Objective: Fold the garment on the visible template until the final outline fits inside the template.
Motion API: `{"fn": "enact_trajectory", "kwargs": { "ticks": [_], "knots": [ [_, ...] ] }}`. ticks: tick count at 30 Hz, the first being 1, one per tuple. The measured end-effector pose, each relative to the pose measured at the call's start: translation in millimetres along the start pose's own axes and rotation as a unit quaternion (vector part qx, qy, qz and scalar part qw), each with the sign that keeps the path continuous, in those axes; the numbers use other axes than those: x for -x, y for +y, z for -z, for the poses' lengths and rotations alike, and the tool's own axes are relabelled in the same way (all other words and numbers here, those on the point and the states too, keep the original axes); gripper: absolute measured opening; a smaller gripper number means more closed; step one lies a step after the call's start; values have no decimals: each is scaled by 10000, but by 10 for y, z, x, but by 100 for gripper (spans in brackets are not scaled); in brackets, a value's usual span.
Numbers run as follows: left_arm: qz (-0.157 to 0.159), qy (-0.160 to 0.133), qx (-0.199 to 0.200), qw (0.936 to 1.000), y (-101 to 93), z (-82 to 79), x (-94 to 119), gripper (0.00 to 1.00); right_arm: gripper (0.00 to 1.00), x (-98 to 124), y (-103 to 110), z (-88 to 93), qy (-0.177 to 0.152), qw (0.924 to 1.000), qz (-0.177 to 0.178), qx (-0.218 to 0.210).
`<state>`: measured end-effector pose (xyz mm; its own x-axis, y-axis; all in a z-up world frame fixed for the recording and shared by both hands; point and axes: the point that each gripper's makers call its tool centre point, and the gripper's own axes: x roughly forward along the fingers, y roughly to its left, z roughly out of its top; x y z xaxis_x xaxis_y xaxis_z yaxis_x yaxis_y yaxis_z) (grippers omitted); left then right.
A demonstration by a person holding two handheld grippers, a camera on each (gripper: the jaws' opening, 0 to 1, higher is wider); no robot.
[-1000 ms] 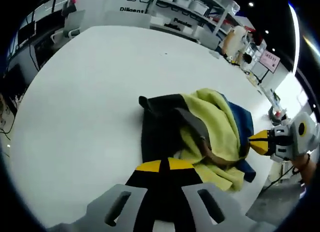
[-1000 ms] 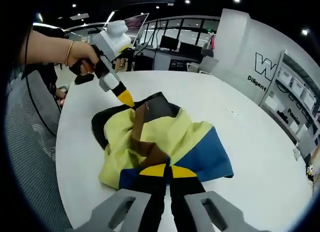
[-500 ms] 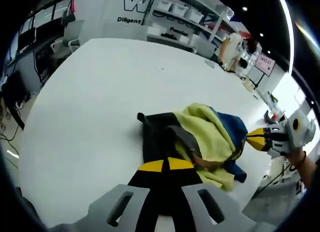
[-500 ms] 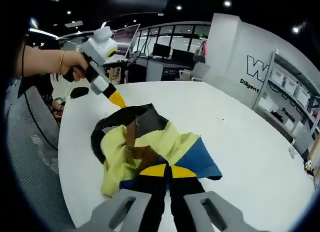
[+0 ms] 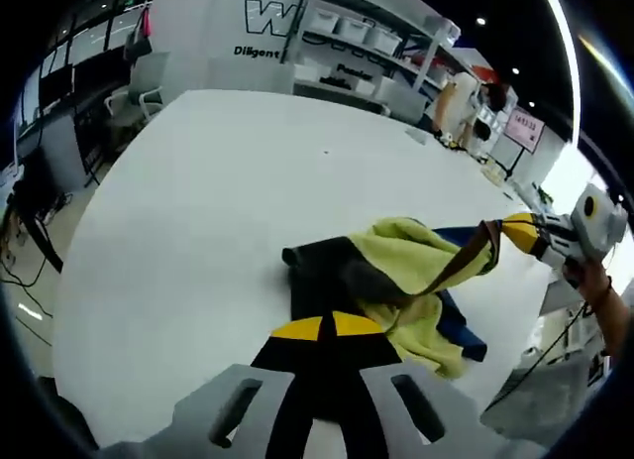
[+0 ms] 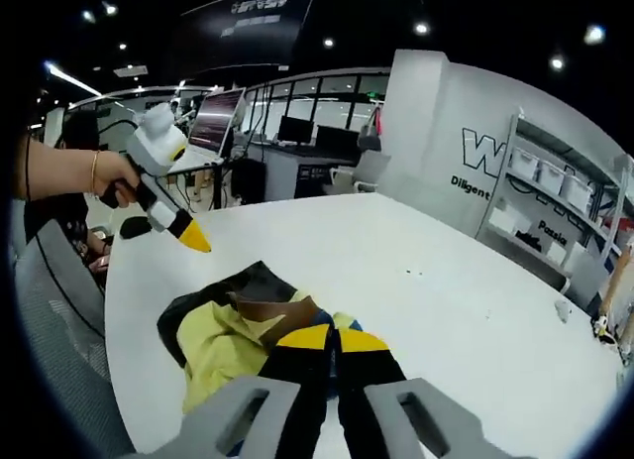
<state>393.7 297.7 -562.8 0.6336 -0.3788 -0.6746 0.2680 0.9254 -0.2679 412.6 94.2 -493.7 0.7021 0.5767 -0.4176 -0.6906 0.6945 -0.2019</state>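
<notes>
In the left gripper view, the left gripper is seen at 6 o'clock, its yellow-tipped jaws clamped on the garment's black edge. The bunched yellow, black and blue cloth lies mid-table. At 3 o'clock, the right gripper is pinched on a lifted brown strip.

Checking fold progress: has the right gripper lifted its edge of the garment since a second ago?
Yes. In the left gripper view the right gripper has risen off the white table, drawing the garment up with it by a brown strip.
</notes>
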Motion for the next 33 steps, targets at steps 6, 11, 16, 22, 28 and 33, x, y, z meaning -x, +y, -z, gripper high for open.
{"fn": "enact_trajectory", "kwargs": {
  "ticks": [6, 11, 16, 22, 28, 33],
  "knots": [
    [50, 123, -138, 9998, -61, 55, -65, 22, 0, -81, -147, -140, -52, 9999, 61, 149],
    [96, 163, -150, 9997, -84, 66, -133, 32, 0, -192, -333, -297, -153, 9995, 153, 216],
    [154, 280, -107, 9994, -97, 122, -215, 33, 0, -340, -493, -413, -169, 9991, 231, 312],
    [160, 493, 22, 9987, -64, 211, -345, 32, 0, -511, -695, -539, -207, 9986, 354, 349],
    [-27, 732, -239, 9970, 29, 314, -462, 25, 0, -743, -925, -518, -122, 9986, 449, 262],
    [-42, 773, -238, 9967, 69, 342, -501, 8, 0, -893, -1033, -384, 247, 9969, 523, 538]
  ]
}}
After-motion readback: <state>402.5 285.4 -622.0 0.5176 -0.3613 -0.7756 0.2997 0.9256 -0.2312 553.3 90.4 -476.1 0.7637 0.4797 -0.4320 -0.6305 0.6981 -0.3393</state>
